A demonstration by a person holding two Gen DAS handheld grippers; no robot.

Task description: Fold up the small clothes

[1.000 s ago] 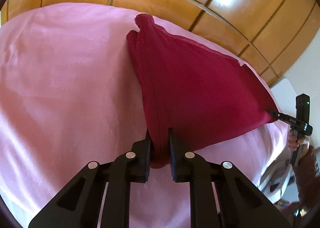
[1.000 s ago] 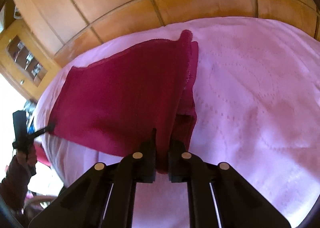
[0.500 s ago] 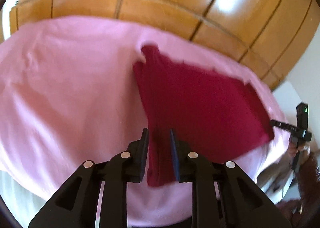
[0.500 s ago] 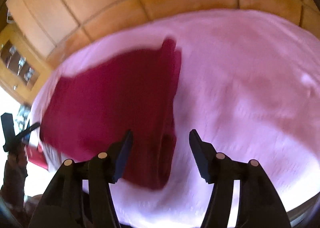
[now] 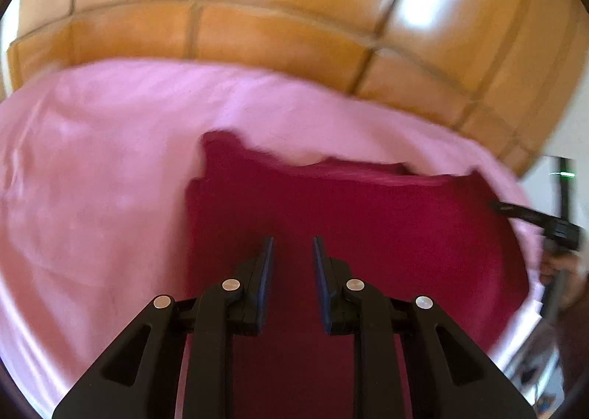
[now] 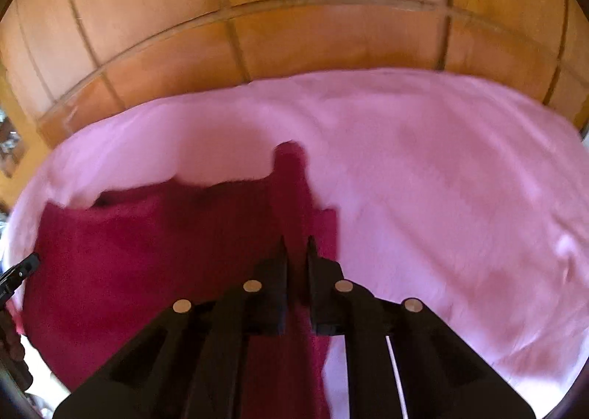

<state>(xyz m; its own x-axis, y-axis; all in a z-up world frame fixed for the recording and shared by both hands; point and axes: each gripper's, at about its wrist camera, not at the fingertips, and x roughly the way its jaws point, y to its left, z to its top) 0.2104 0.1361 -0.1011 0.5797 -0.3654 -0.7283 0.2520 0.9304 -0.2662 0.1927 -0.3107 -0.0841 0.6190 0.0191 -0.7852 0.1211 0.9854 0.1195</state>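
- Pink bedspread [image 5: 92,198] fills the lower part of both wrist views, blurred and softly creased, with the dark red garment [image 5: 368,235] lying spread on it.
- Nearest in the left wrist view, the left gripper [image 5: 292,238] hangs over the near left part of the garment. Its fingers [image 5: 263,272] stand a narrow gap apart, and nothing is pinched between them; only the red cloth below shows through the gap.
- Nearest in the right wrist view, the right gripper [image 6: 296,238] hangs over the near right edge of the garment. Its fingers [image 6: 279,272] have just been closing and are now almost together, leaving a thin slit. Red shows through that slit, but the blur hides whether any cloth is caught there.
- Each gripper's black tip also shows in the other's view, just at the side edge of the garment.
- Farther out, the garment's far edge is uneven, and one narrow flap of it sticks out toward the far side.
- Beyond the garment, the bedspread runs on bare to its far edge.
- Past that edge stands glossy wooden panelling [image 5: 276,40], divided into squares and catching bright reflections.
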